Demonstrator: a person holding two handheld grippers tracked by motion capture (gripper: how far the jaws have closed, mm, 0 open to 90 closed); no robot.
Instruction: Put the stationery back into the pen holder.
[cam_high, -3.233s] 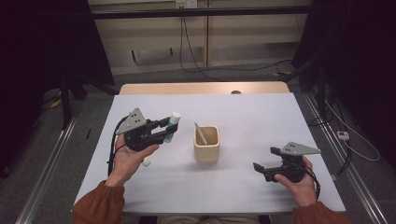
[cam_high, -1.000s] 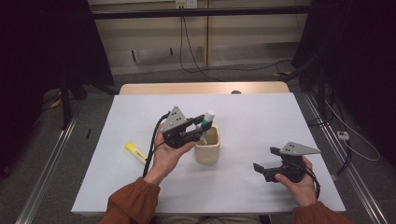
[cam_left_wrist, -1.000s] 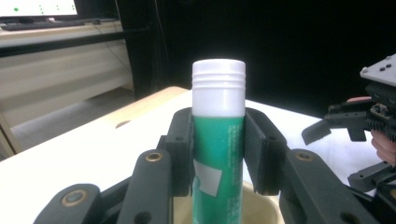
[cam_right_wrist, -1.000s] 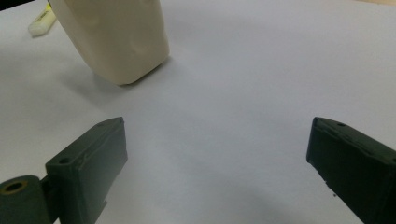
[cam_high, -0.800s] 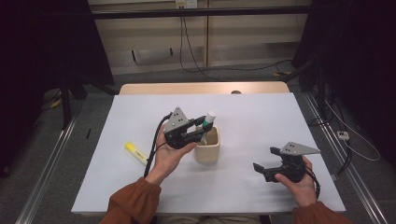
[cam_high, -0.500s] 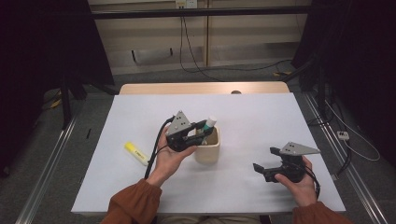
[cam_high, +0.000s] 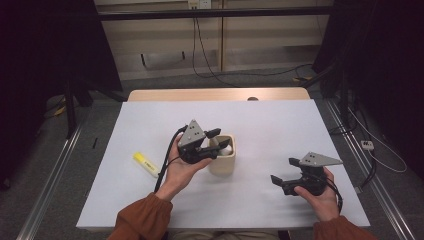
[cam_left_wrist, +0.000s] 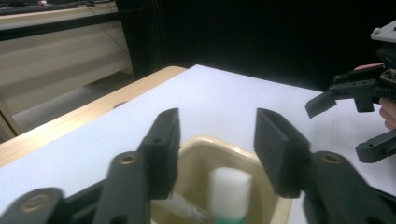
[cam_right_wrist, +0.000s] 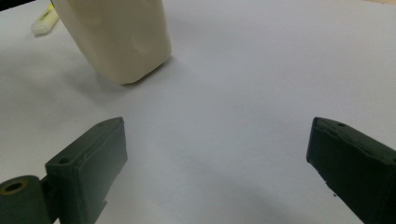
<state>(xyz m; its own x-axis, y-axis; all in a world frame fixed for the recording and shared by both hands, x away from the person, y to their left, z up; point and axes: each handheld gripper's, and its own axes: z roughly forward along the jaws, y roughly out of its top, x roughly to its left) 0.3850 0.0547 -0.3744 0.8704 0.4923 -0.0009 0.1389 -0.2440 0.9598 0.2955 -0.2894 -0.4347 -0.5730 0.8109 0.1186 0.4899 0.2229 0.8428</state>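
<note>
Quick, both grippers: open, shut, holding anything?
Left gripper: fingers just opened over the cup; marker released inside.
Right gripper: open, empty.

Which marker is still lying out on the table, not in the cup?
The yellow highlighter. It lies flat on the white table, left of the beige cup. The white-capped green marker stands in the cup, between the left gripper's open jaws, untouched.

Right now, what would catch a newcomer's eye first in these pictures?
The cream cup mid-table, with the left tongs poised right over it; their jaws have just been opening, and a white-capped marker stands inside the cup below them. Next, the yellow highlighter lying at the left, and the right tongs open over bare table.
</note>
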